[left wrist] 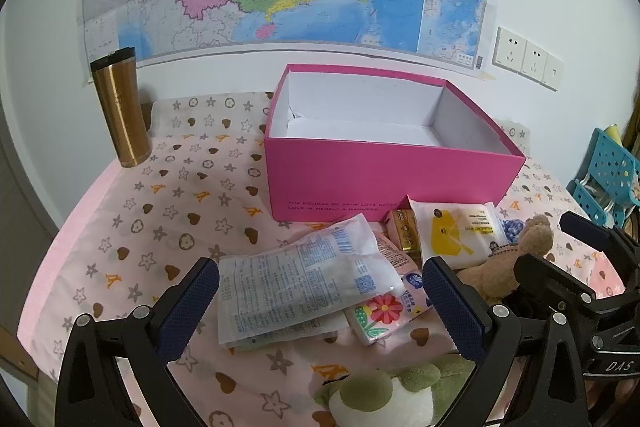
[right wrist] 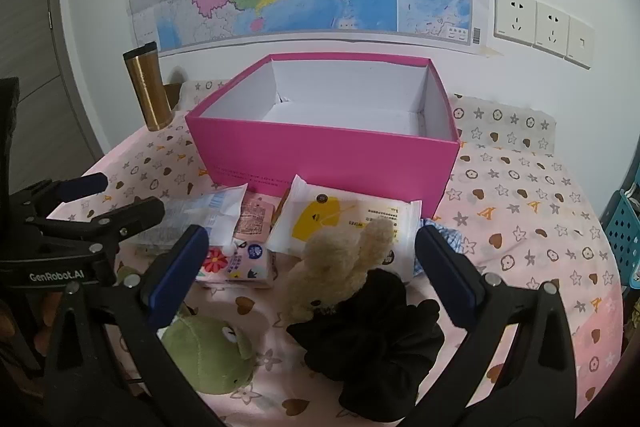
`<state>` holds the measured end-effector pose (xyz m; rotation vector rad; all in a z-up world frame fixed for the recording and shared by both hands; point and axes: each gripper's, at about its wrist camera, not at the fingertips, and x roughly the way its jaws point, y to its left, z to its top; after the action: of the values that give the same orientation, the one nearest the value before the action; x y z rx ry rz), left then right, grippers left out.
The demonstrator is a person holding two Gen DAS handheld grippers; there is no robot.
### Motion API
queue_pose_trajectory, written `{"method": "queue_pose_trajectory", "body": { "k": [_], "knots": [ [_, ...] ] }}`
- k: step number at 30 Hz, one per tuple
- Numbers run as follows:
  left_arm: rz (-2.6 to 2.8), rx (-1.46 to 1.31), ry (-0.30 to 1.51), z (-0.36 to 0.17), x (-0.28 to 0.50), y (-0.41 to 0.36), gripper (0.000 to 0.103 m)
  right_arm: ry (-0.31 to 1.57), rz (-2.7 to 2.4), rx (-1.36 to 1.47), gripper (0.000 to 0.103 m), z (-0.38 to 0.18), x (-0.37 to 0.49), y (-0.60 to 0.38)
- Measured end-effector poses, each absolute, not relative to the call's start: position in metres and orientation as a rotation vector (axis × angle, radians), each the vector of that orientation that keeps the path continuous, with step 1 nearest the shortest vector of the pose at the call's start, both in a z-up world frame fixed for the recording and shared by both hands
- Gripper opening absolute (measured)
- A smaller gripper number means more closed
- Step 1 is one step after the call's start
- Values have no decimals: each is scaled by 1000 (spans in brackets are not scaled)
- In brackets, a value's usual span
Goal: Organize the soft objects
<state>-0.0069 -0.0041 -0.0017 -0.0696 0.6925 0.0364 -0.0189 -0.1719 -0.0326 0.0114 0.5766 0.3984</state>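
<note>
An open, empty pink box (left wrist: 384, 179) (right wrist: 320, 151) stands on the patterned cloth. In front of it lie a clear printed packet (left wrist: 296, 287), a pink flowered tissue pack (left wrist: 384, 307) (right wrist: 240, 259), a white and yellow wipes pack (left wrist: 456, 231) (right wrist: 344, 223), a tan plush bunny (left wrist: 508, 263) (right wrist: 340, 263), a black scrunchie (right wrist: 372, 335) and a green plush frog (left wrist: 384, 391) (right wrist: 208, 347). My left gripper (left wrist: 320, 311) is open above the clear packet. My right gripper (right wrist: 312, 271) is open around the bunny and scrunchie.
A gold tumbler (left wrist: 120, 111) (right wrist: 148, 87) stands at the back left by the wall. A blue perforated basket (left wrist: 608, 175) sits off the right edge. A small gold-brown packet (left wrist: 404, 233) lies by the box. A map and wall sockets (right wrist: 540, 23) are behind.
</note>
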Motion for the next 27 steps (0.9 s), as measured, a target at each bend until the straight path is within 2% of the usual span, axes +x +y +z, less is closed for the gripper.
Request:
{"method": "queue_pose_trajectory", "body": {
  "k": [27],
  "knots": [
    [33, -72, 696, -4, -6, -3, 103, 565, 408, -5, 103, -31, -18, -167]
  ]
}}
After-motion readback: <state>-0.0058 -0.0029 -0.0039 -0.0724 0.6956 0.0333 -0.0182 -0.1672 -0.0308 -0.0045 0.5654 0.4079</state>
